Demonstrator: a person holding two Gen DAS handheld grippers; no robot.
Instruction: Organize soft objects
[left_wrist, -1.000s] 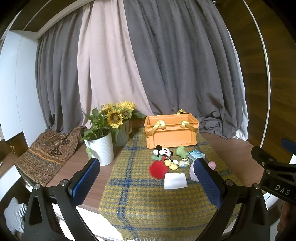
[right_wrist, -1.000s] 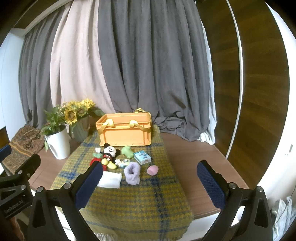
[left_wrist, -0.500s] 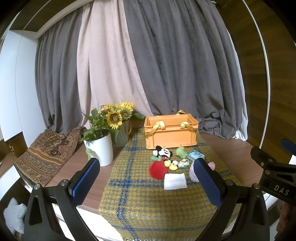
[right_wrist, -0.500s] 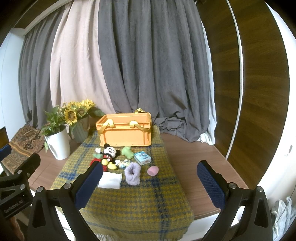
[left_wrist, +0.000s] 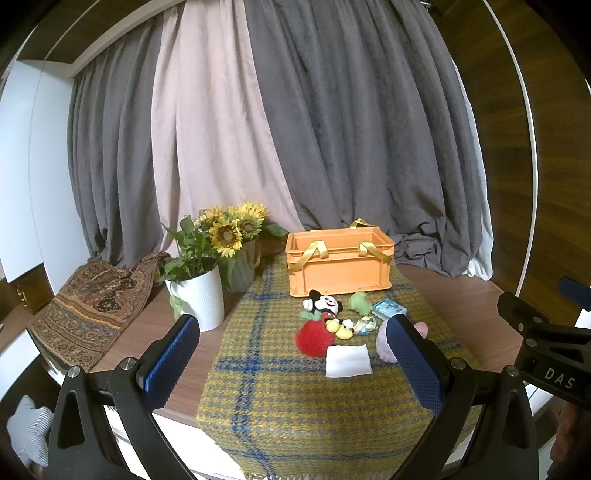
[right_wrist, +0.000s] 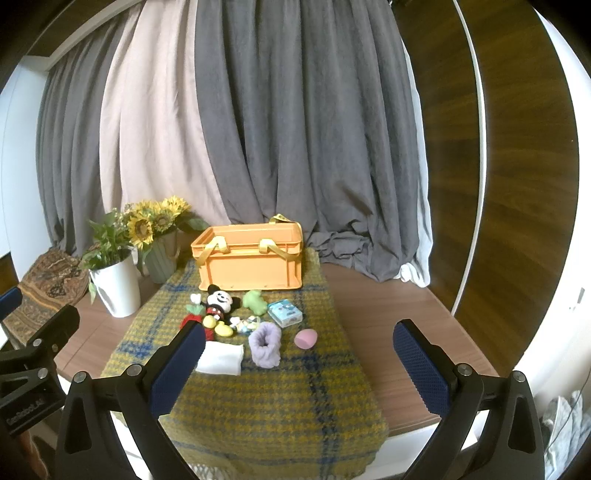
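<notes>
on the plaid cloth covering the desk we see the soft toys clustered in front of the orange crate: a mouse plush, a red pompom, a white folded cloth, a purple fuzzy piece and a pink sponge. our left tongs and right tongs both hang released, well apart from the toys, grasping nothing.

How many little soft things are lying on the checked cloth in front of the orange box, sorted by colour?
Red: 1, pom-pom
White: 1, folded cloth
Purple: 1, fuzzy cuff
Pink: 1, egg
Green: 1, toy
Blue: 1, packet
Mixed colours: 2, mouse doll, small pastel toy
Total: 8
</notes>
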